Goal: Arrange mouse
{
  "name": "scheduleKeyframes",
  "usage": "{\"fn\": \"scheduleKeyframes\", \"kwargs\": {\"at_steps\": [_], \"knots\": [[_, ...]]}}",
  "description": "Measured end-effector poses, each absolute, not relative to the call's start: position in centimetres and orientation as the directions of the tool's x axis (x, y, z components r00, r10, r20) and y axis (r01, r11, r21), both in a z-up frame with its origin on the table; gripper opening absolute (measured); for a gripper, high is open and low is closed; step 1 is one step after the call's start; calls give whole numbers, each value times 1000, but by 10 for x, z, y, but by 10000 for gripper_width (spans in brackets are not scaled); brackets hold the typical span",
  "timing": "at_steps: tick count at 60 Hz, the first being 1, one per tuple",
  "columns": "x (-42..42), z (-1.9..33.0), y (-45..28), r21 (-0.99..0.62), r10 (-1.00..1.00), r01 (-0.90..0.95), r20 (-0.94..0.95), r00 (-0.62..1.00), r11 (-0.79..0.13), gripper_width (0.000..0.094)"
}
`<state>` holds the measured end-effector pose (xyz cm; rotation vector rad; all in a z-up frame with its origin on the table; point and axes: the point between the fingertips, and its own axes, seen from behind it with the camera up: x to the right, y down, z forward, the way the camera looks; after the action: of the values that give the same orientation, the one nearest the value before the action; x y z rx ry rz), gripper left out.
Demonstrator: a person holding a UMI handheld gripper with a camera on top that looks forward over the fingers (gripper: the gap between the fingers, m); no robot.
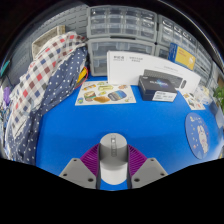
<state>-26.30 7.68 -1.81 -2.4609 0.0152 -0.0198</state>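
Note:
A grey and white mouse [113,156] sits between my two fingers, its nose pointing away from me over the blue tabletop [150,120]. My gripper [113,163] is shut on it, with both purple pads [92,159] pressed against its sides. The mouse's rear end is hidden below, between the fingers.
A printed leaflet [105,94] lies beyond the fingers to the left. A black box [158,85] and a long white box [140,65] stand further back. A plaid cloth [45,80] hangs at the left. Storage drawers [125,25] line the back wall. A round blue-white disc [197,130] lies at the right.

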Motion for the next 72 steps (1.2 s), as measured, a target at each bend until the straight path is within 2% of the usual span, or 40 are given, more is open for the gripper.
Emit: {"fn": "scheduleKeyframes", "kwargs": {"at_steps": [8, 16, 26, 30, 35, 38, 42, 51, 62, 72], "knots": [[-261, -3, 80, -625, 47, 31, -9, 999, -780, 365], [-232, 83, 107, -743, 107, 49, -30, 994, -668, 366], [-141, 199, 126, -855, 134, 88, 21, 991, -512, 366], [-96, 229, 128, -881, 120, 82, 29, 992, -466, 364], [-36, 244, 129, -895, 85, 77, 44, 995, -439, 365], [-3, 239, 130, -892, 59, 63, 40, 997, -447, 363], [35, 214, 129, -873, 32, 49, 39, 999, -485, 363], [88, 136, 120, -799, -5, 17, 26, 1000, -600, 361], [99, 51, 105, -713, -14, -31, -30, 999, -700, 362], [93, 3, 92, -653, -6, -37, -50, 999, -756, 362]]}}
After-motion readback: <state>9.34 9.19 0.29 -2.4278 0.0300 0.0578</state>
